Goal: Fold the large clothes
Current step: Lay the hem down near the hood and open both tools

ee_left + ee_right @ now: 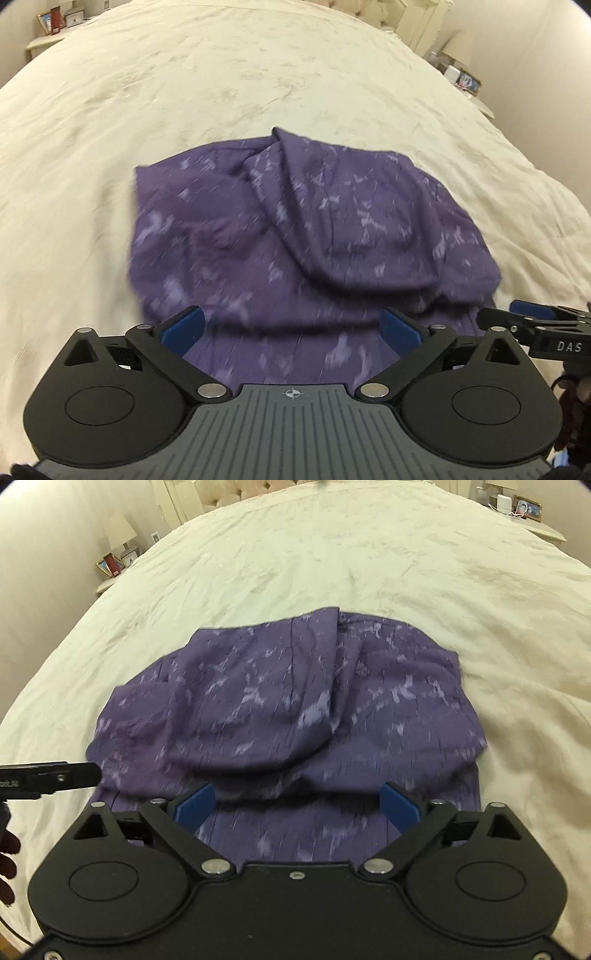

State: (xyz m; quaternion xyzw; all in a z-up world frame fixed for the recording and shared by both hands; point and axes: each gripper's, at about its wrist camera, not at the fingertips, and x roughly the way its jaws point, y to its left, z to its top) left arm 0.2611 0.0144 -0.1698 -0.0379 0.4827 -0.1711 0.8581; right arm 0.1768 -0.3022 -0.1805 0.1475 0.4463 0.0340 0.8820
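A purple patterned garment (295, 236) lies folded into a loose, rumpled bundle on the cream bedspread (184, 92). It also shows in the right wrist view (295, 709). My left gripper (291, 328) is open, its blue pads spread wide over the garment's near edge, holding nothing. My right gripper (299, 806) is open the same way above the near edge, empty. The right gripper shows at the right edge of the left wrist view (532, 317). The left gripper shows at the left edge of the right wrist view (55, 777).
The large bed stretches away beyond the garment. A nightstand with frames and a clock (55, 26) stands far left. Another nightstand with a lamp (458, 55) stands far right. A tufted headboard (236, 494) is at the back.
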